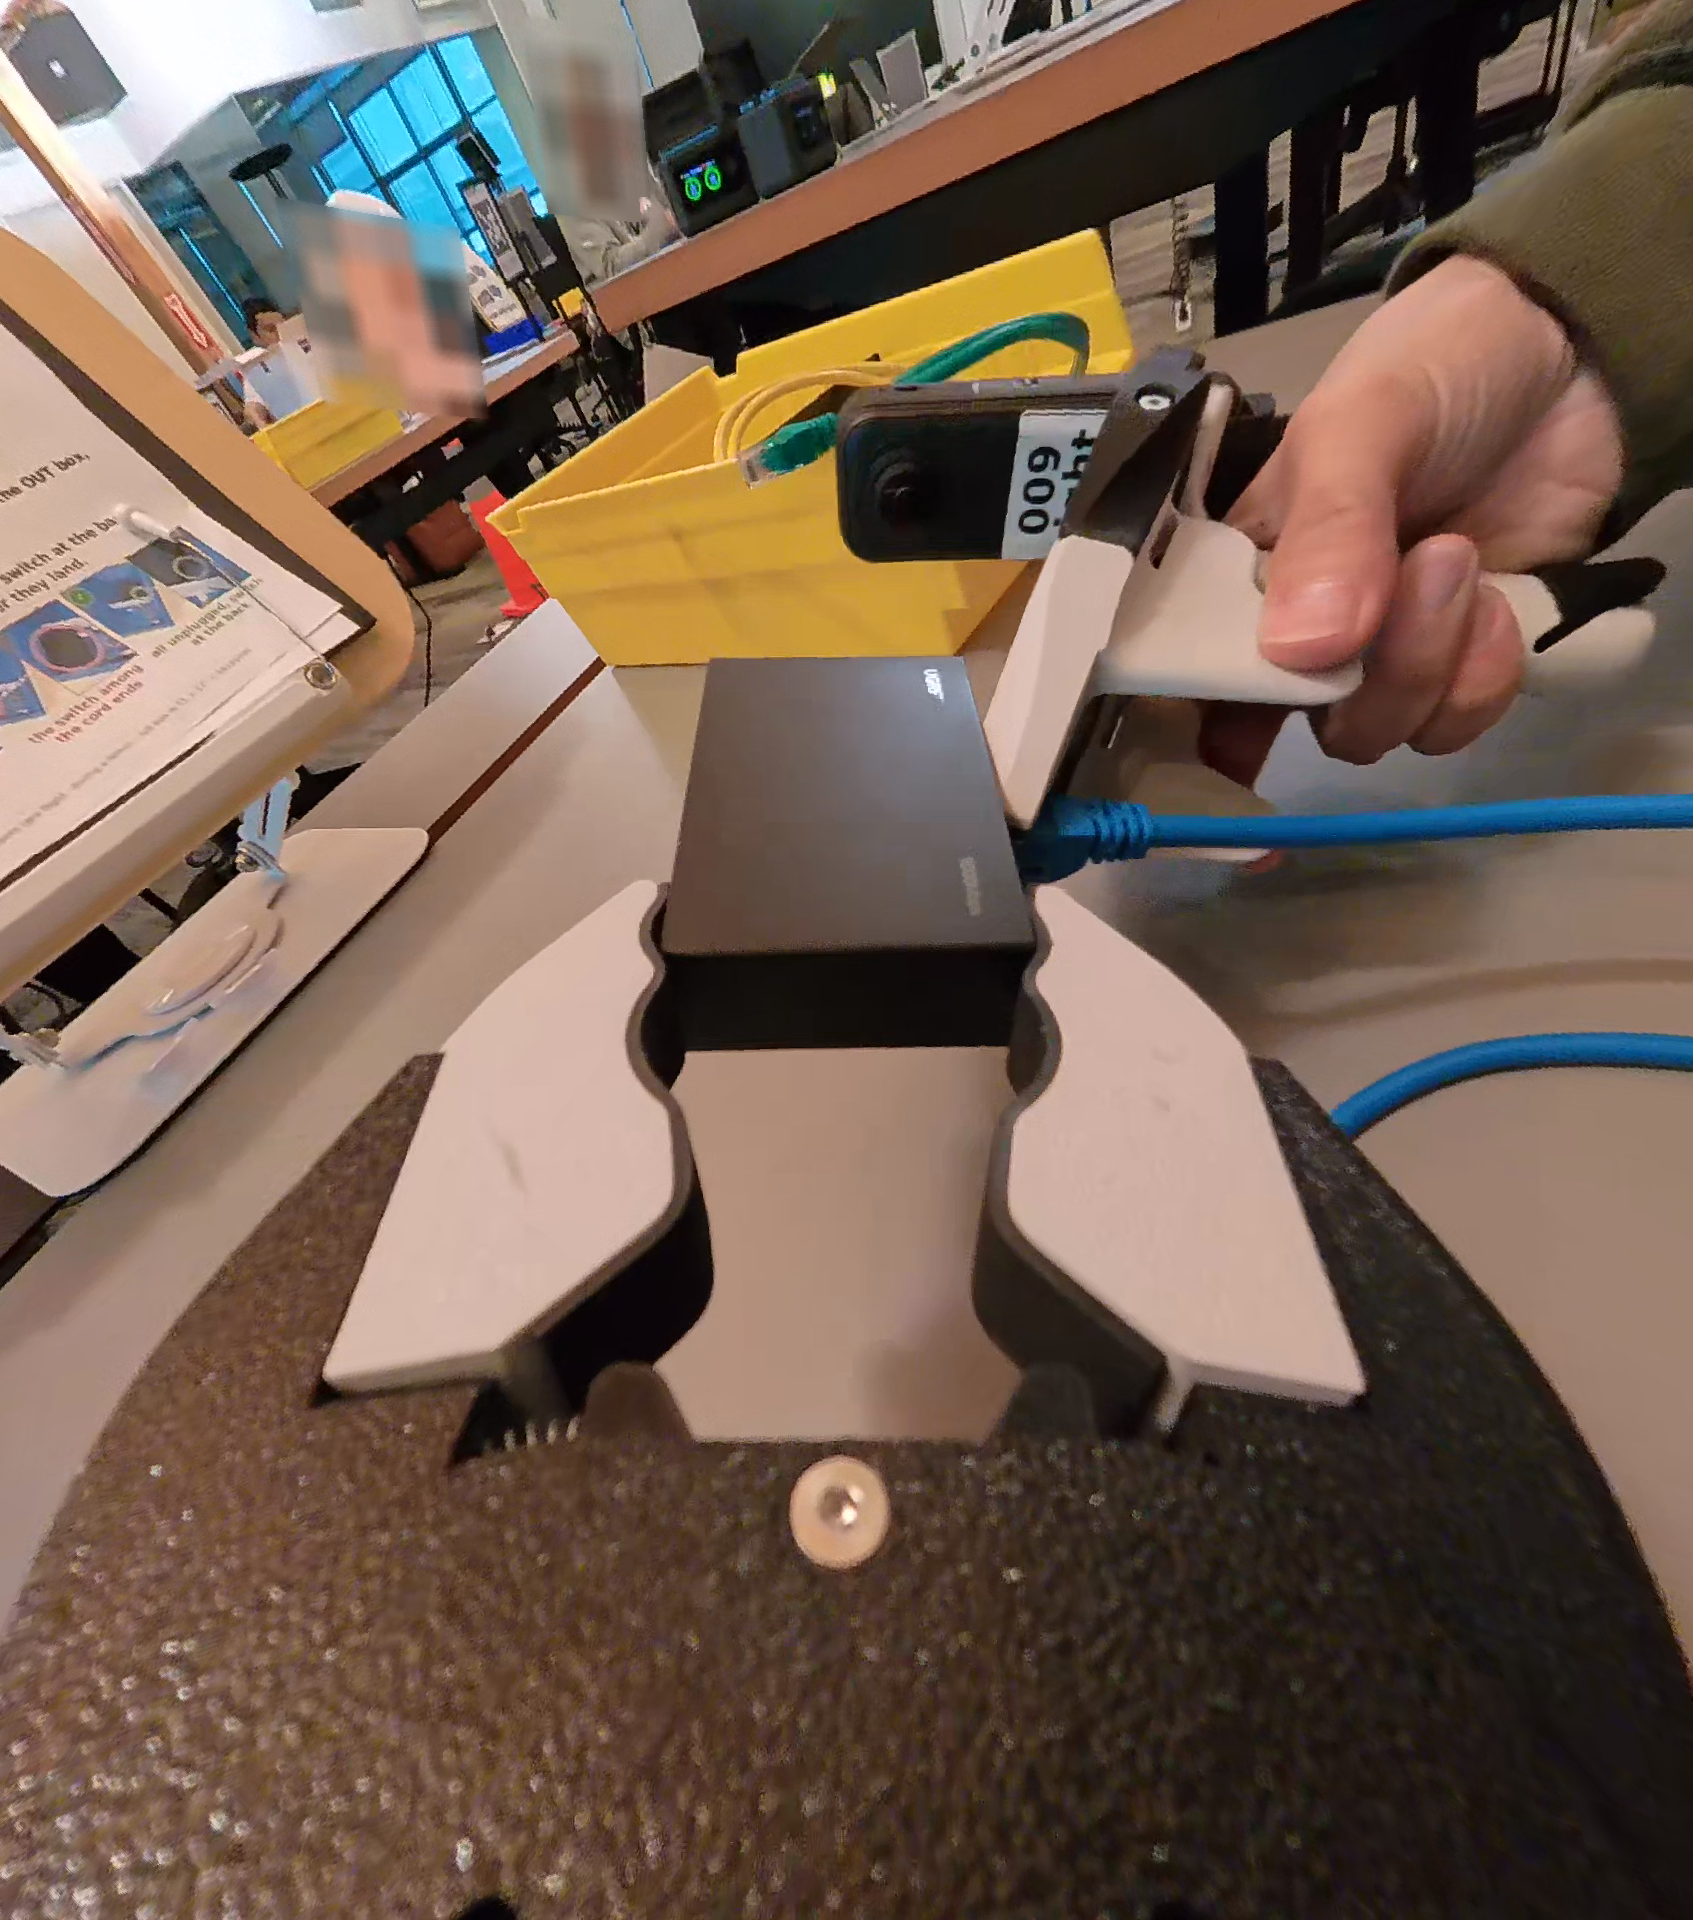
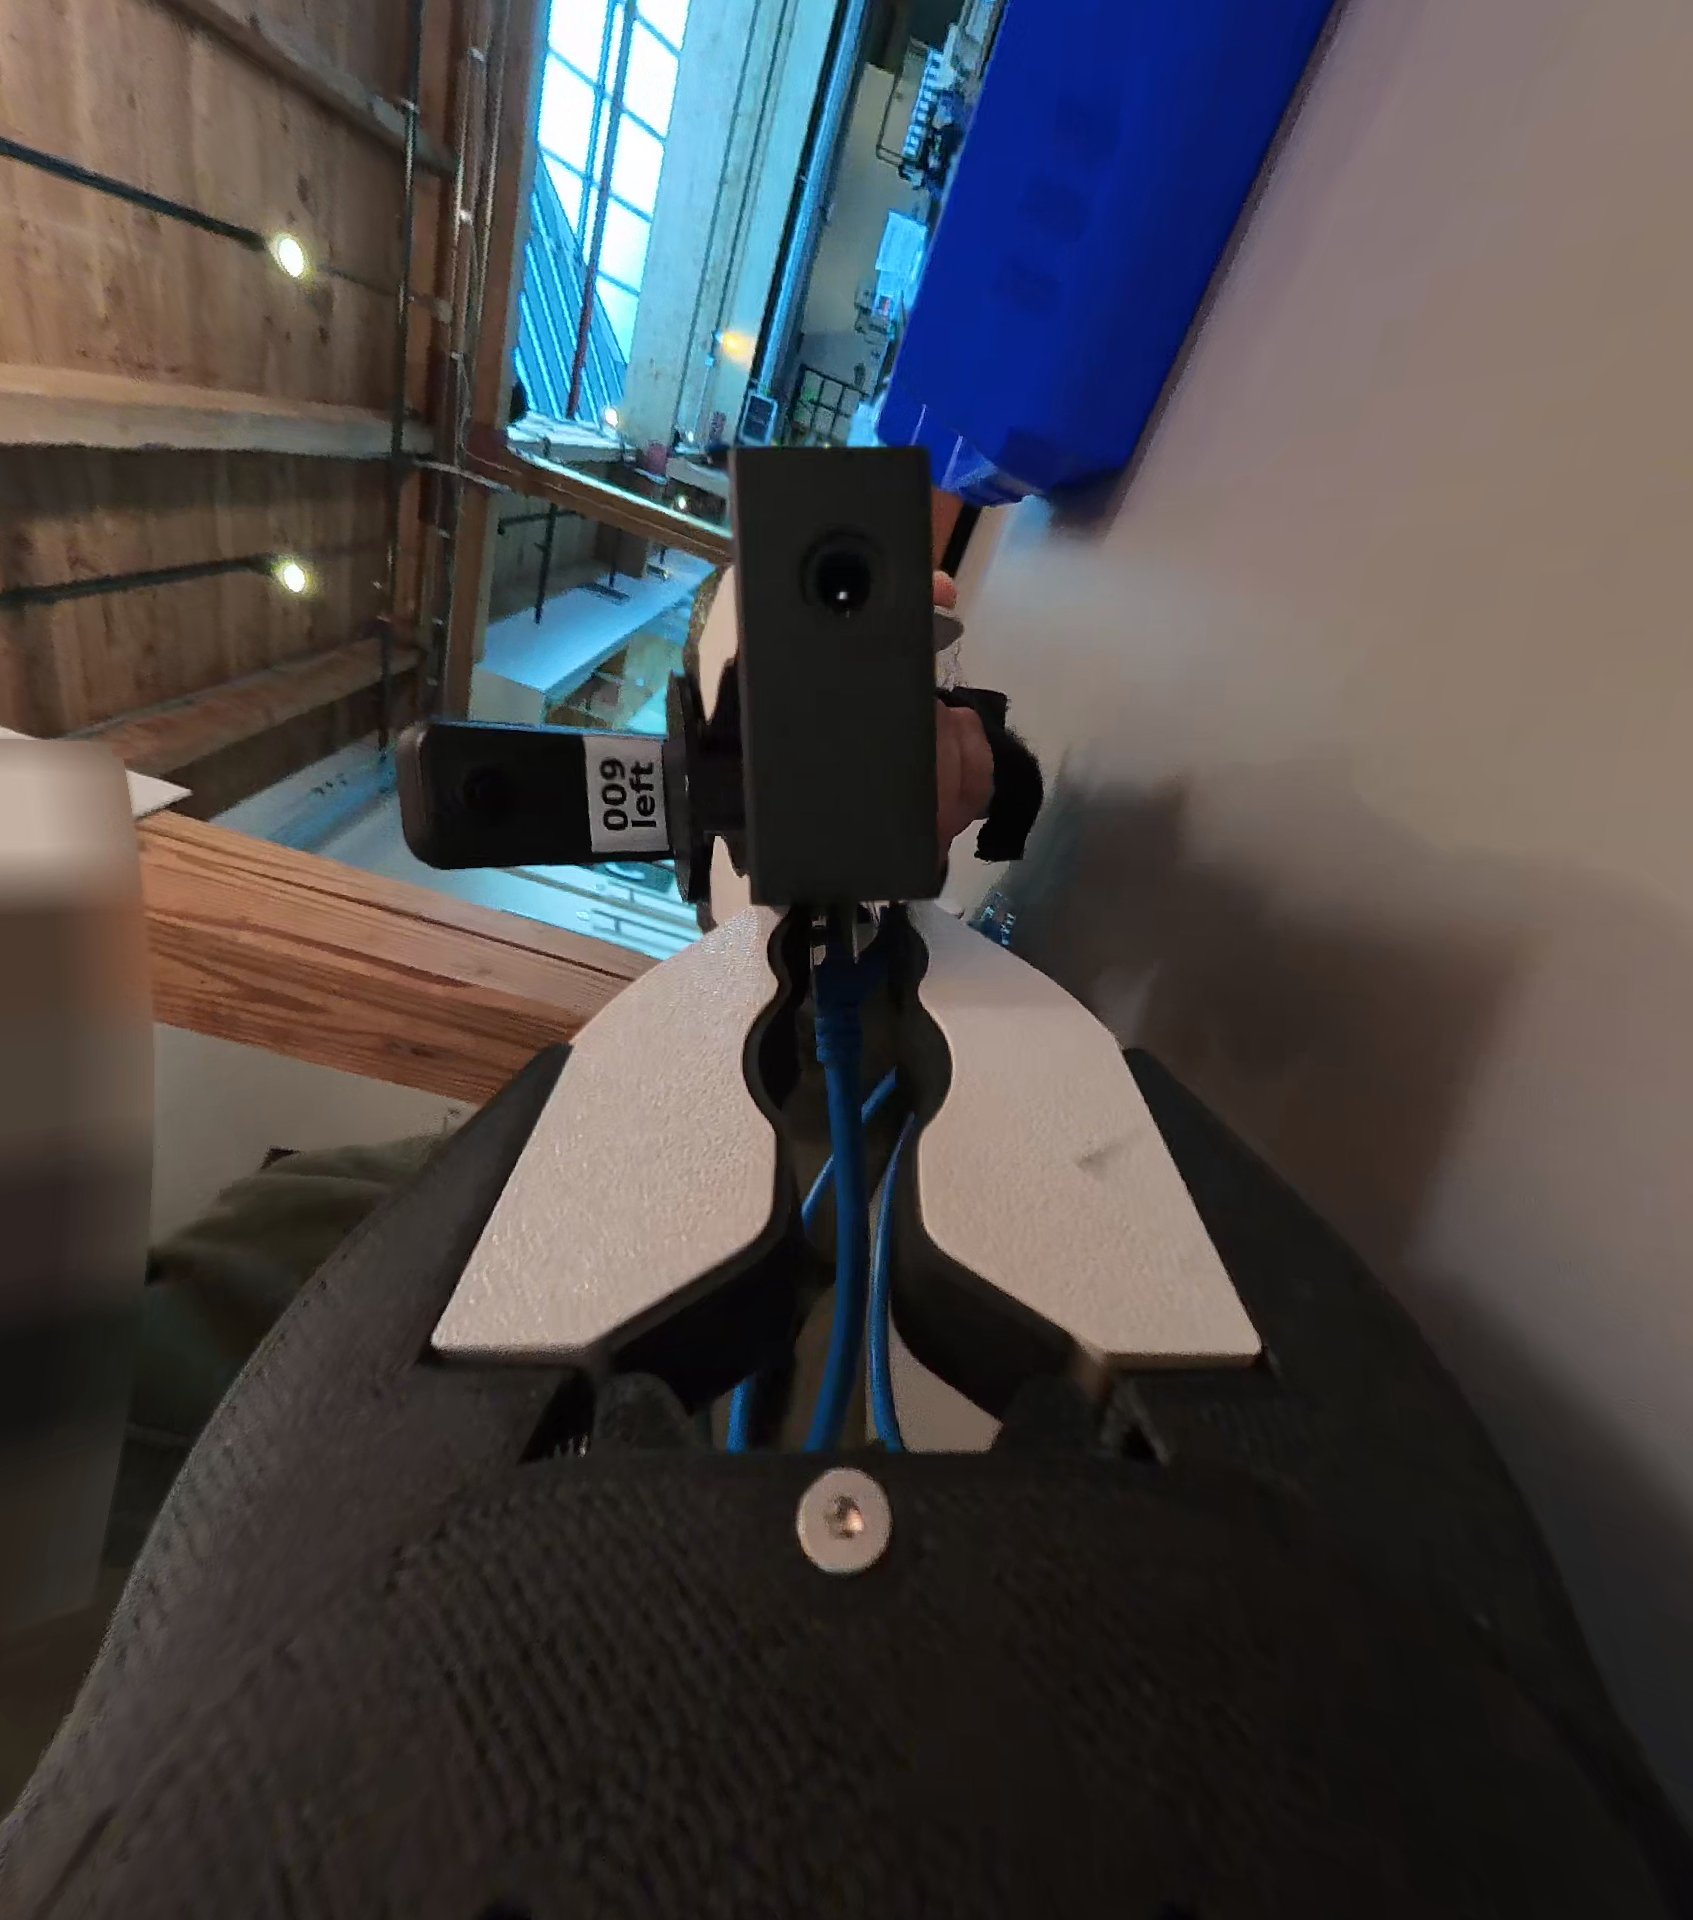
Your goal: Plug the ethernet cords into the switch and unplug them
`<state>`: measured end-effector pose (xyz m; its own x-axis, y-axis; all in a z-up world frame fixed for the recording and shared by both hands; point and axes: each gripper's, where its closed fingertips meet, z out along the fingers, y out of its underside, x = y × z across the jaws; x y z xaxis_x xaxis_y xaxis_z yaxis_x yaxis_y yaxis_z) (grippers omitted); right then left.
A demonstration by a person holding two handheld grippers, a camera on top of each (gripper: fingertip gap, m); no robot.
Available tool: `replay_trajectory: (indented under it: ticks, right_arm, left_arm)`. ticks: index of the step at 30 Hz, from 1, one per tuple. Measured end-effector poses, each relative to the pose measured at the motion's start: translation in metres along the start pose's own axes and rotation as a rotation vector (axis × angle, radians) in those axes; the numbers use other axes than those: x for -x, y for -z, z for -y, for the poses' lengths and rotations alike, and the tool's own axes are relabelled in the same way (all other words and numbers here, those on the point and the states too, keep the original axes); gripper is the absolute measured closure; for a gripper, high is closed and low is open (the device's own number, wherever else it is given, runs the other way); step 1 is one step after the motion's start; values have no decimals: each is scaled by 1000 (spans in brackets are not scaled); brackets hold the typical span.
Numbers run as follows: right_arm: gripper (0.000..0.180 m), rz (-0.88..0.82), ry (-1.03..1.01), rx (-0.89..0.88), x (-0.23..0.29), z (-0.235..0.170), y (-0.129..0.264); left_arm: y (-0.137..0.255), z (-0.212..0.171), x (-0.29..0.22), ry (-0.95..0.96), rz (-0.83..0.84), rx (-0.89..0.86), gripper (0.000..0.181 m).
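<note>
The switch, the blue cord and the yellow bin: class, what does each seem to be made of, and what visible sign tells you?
Switch: a hard black case with a smooth matte finish and soft sheen, metal or plastic; cannot tell which.
Blue cord: flexible rubbery plastic jacket, since it curves freely; ribbed moulded boot at the plug.
Yellow bin: rigid moulded plastic, slightly glossy, uniform colour, stepped walls.

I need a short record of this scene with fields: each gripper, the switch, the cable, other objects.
left gripper: shut on the flat black box-shaped switch, holding its near end
right gripper: shut on the blue ethernet cable, at its plug end
blue ethernet cable plug: at the switch's right side; whether fully seated is not visible
yellow plastic bin: behind the switch, holds green and pale yellow cables
surface: grey table
</note>
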<state>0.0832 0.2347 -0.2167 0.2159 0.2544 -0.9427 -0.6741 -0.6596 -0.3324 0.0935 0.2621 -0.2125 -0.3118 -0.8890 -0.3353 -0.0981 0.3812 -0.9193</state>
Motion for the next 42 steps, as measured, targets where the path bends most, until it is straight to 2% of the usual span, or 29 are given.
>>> replay_trajectory:
  ticks: [9, 14, 24, 32, 37, 40, 42]
  right_arm:
    - [166, 8, 54, 8, -6, 2, -2]
    - [165, -45, 194, 20, -10, 2, -3]
    - [166, -95, 337, 58, -10, 2, -3]
    - [166, -80, 365, 77, -4, 0, -1]
    - [164, 11, 205, 50, 3, -4, -1]
    - [164, 40, 174, 46, 6, -9, 1]
    - [164, 7, 188, 43, 3, -8, 2]
  left_arm:
    - [-1, -7, 2, 15, 0, 49, 120]
    - [-1, -14, 3, 73, -10, 60, 120]
    - [-3, -18, 2, 169, -36, 60, 120]
    - [0, -8, 2, 39, 7, 22, 120]
    - [4, 5, 0, -158, 48, -18, 120]
    - [4, 7, -4, -171, 22, -23, 120]
    - [2, 3, -4, -112, 10, -6, 120]
